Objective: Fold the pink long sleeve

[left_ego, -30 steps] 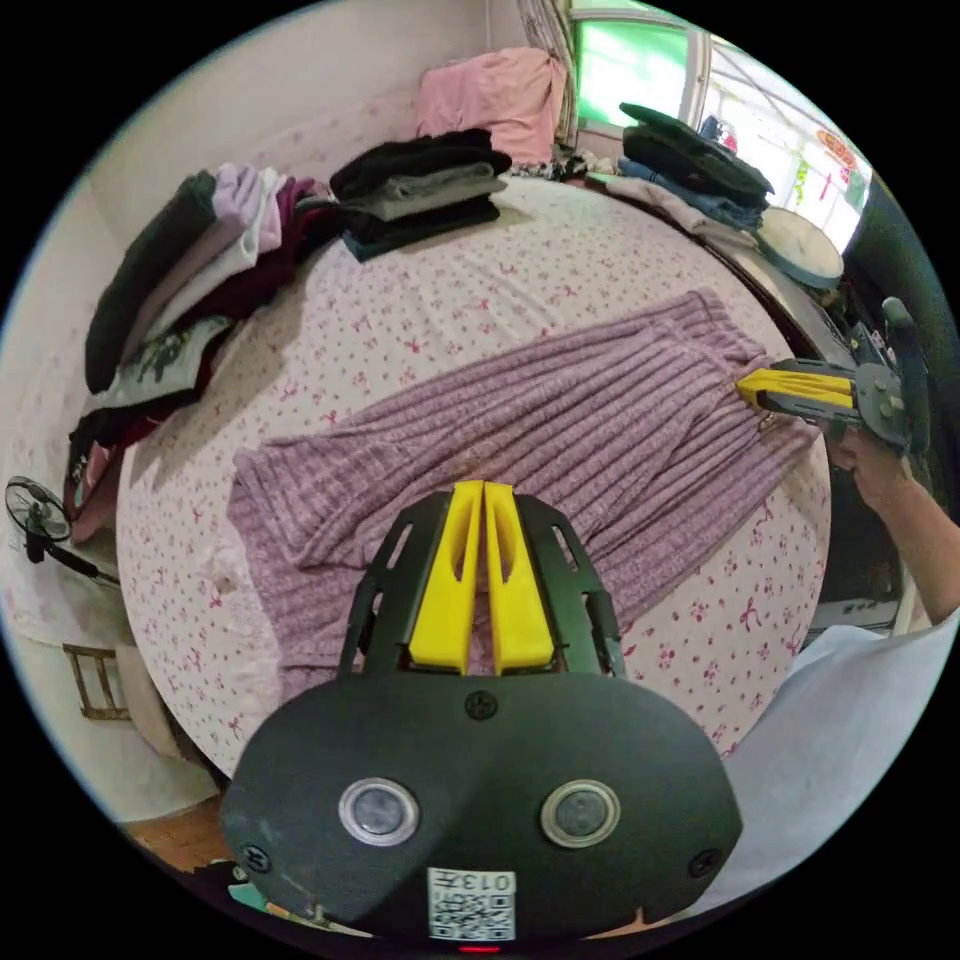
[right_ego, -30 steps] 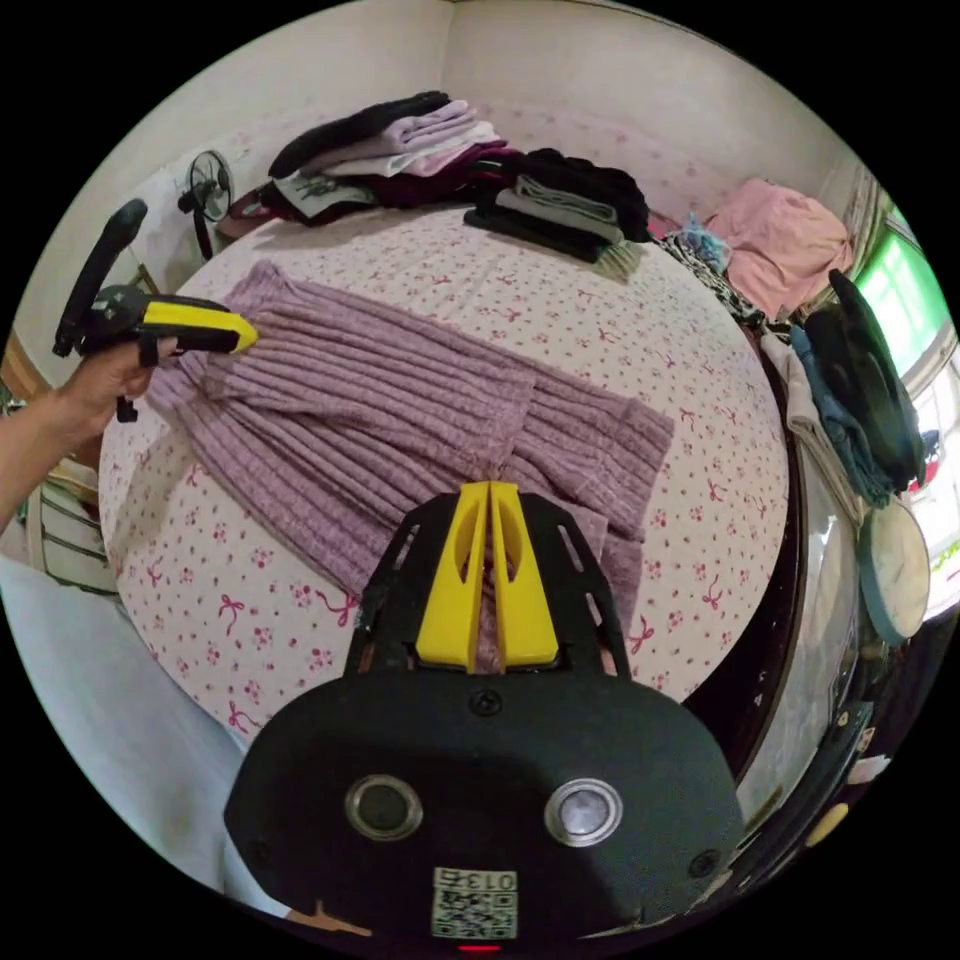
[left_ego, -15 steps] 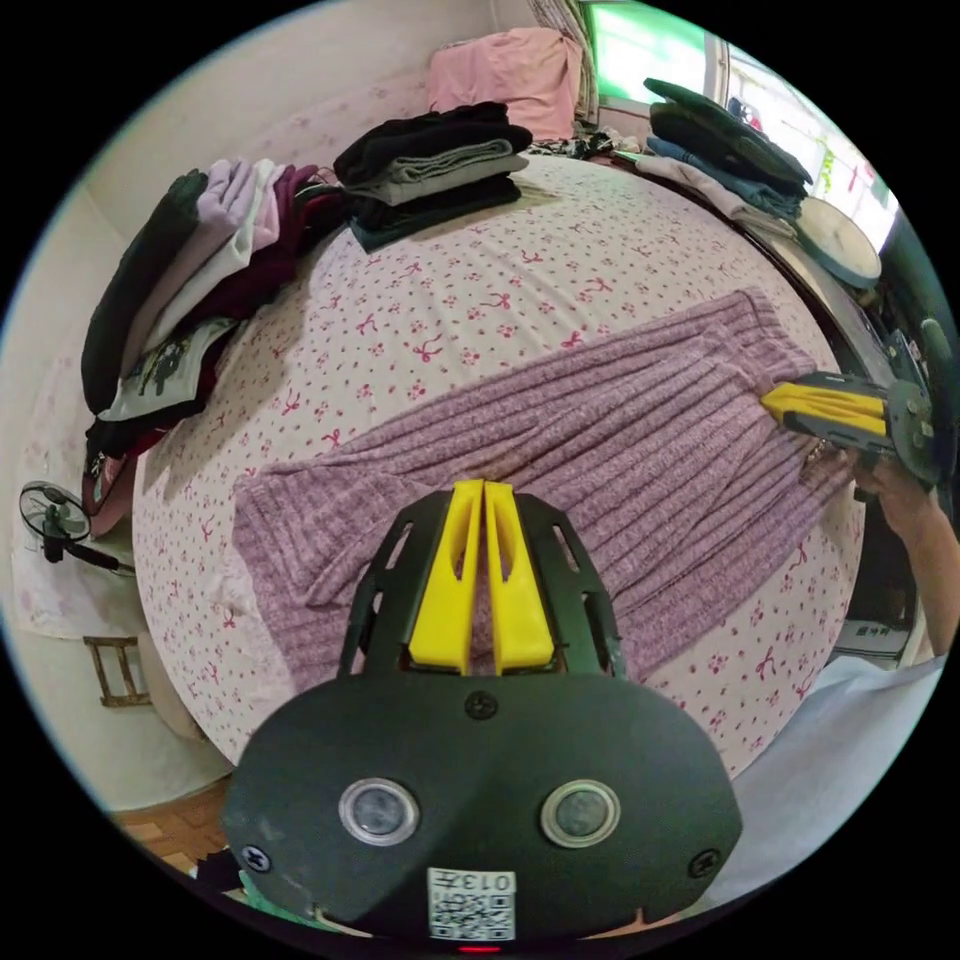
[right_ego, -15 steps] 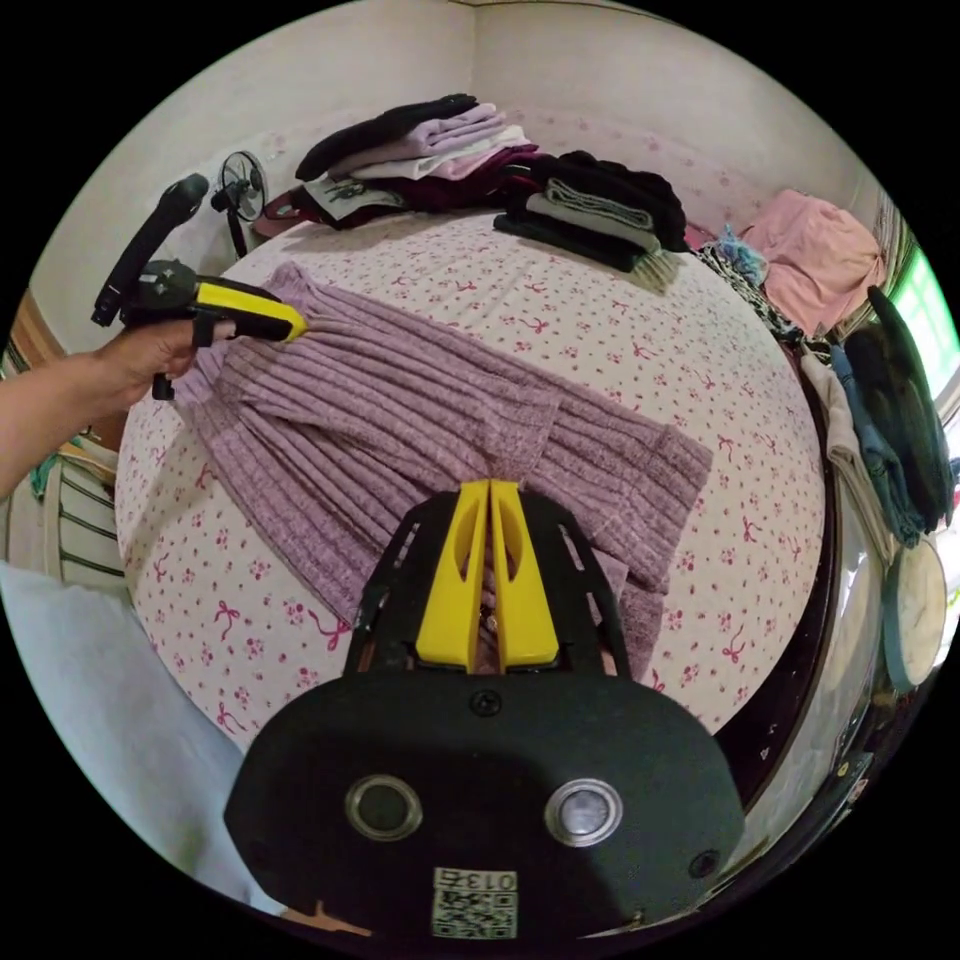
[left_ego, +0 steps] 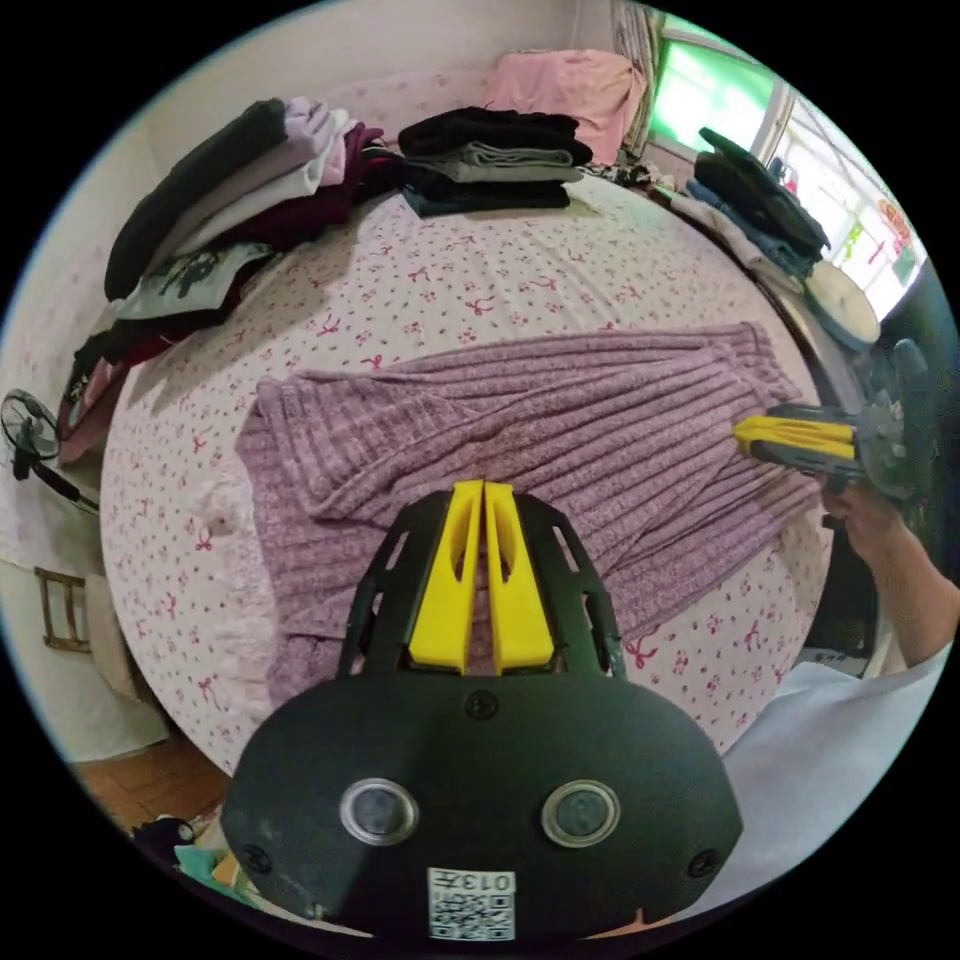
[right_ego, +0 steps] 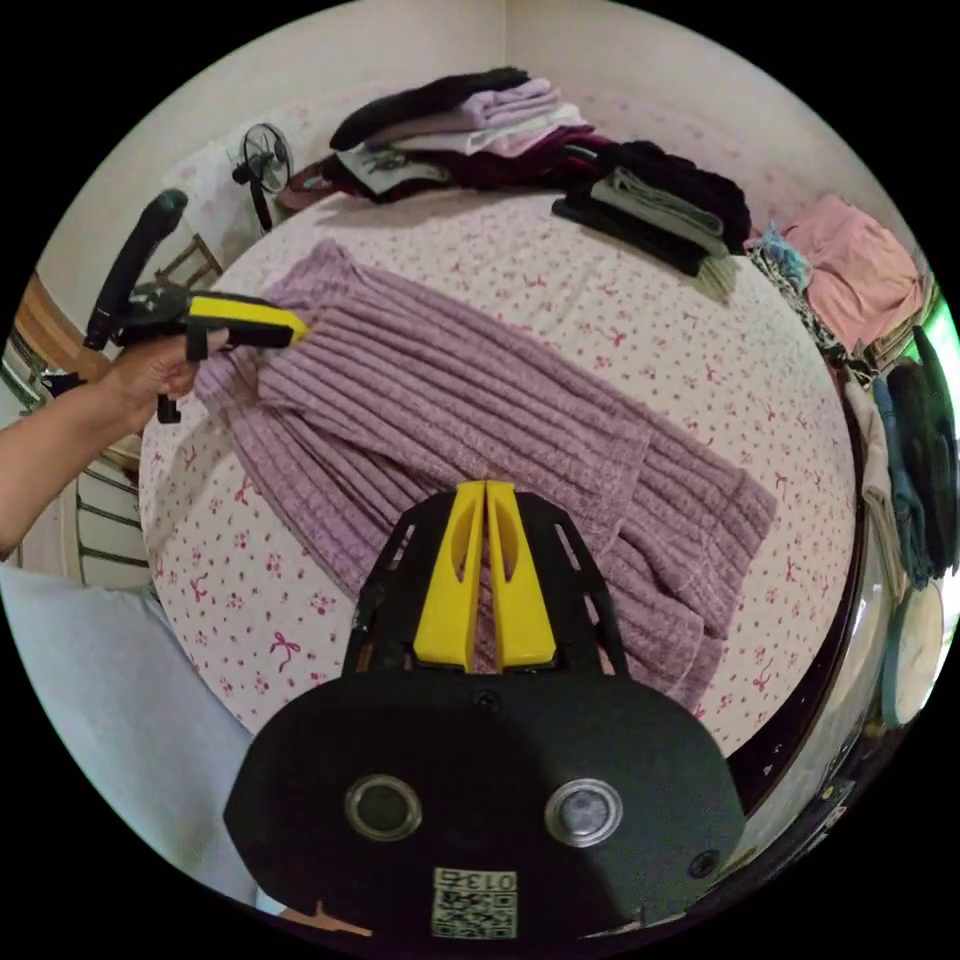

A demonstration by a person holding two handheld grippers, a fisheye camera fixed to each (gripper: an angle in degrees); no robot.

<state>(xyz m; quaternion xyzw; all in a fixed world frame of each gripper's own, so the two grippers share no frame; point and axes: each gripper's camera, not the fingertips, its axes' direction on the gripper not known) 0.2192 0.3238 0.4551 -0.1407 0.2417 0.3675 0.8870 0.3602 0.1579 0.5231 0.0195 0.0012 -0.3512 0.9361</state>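
— How many garments are out on the bed (left_ego: pixel 520 290)?

— One laid flat: the pink long sleeve (left_ego: pixel 520 440), a ribbed mauve-pink knit spread across the flowered sheet. Behind it I count two stacks of folded clothes by the wall, a leaning one (left_ego: pixel 230 210) and a neater dark one (left_ego: pixel 490 170). A loose pink heap (left_ego: pixel 570 85) sits in the corner, and a third pile of dark things (left_ego: pixel 765 205) by the window.

— And the grippers?

— Two. The left gripper (left_ego: pixel 484 488) has its yellow jaws drawn together over the knit near the hem end; in the right gripper view it sits at that same end (right_ego: pixel 296 328), jaws together, with a hand (right_ego: pixel 150 370) round its handle. The right gripper (right_ego: pixel 485 490) has its jaws closed too, above the folded middle of the knit, and in the left gripper view it reaches in from the side (left_ego: pixel 745 440) onto the far end.

— Are they pinching cloth?

— Hard to say. The tips meet right at the fabric, but each gripper's own body hides what is beneath, so I can't tell whether cloth is caught.

— Anything else hard to make out?

— One sleeve seems folded across the body, though the ribs blur the edges. A small fan (right_ego: pixel 262 160) stands off the bed, and a round pale thing (left_ego: pixel 842 305) lies near the window; I couldn't name it.
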